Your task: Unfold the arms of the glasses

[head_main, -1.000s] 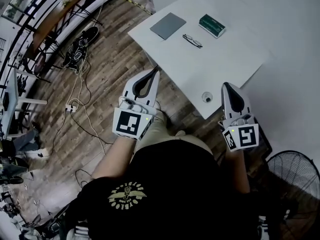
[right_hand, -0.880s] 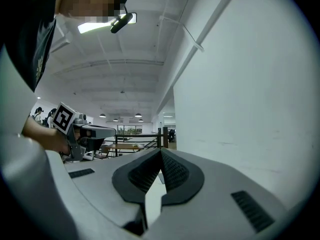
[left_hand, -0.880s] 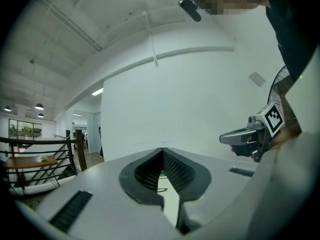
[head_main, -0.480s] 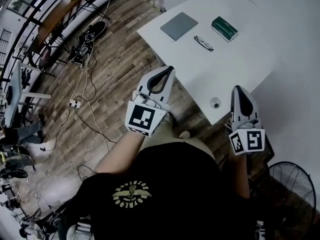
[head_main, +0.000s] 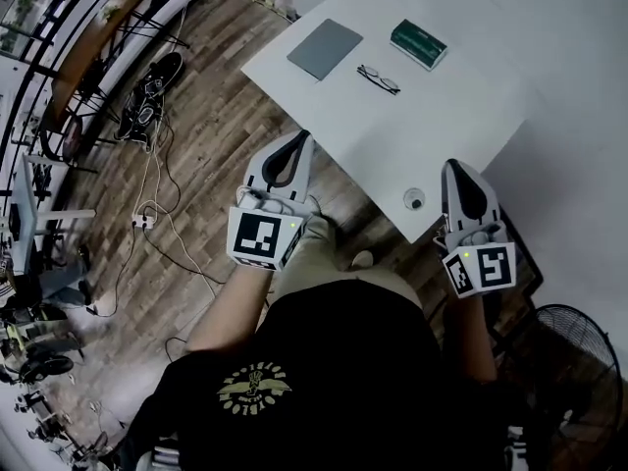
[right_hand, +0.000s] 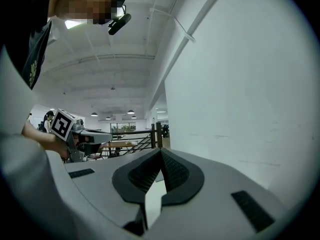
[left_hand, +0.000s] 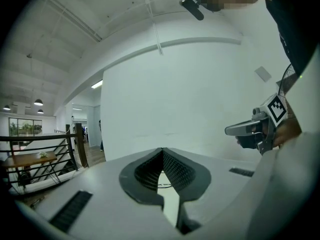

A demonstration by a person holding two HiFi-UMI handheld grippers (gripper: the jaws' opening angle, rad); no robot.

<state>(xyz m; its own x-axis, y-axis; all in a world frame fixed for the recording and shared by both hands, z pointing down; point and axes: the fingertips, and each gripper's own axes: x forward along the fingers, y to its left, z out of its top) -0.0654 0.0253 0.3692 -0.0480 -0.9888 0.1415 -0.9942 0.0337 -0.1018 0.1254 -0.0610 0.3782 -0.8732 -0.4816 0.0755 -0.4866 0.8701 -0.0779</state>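
Note:
Folded dark-framed glasses [head_main: 378, 79] lie on the white table [head_main: 461, 106], between a grey flat pad [head_main: 324, 48] and a green case [head_main: 418, 45]. My left gripper [head_main: 299, 137] is shut and holds nothing; it hovers over the wooden floor just short of the table's near edge. My right gripper [head_main: 451, 165] is also shut and holds nothing, by the table's near corner. Both are well short of the glasses. In the left gripper view the jaw tips [left_hand: 162, 150] meet, and the right gripper [left_hand: 235, 130] shows at the right. The right gripper view shows its closed tips [right_hand: 161, 151].
A small round object [head_main: 414, 199] sits on the table near the right gripper. A fan [head_main: 579, 361] stands at the lower right. Cables [head_main: 147, 214] and shoes [head_main: 147, 96] lie on the wooden floor at the left, beside a stair railing [head_main: 59, 27].
The head view has swung right and then back. Both grippers stay shut and have shifted only slightly relative to the table's near edge.

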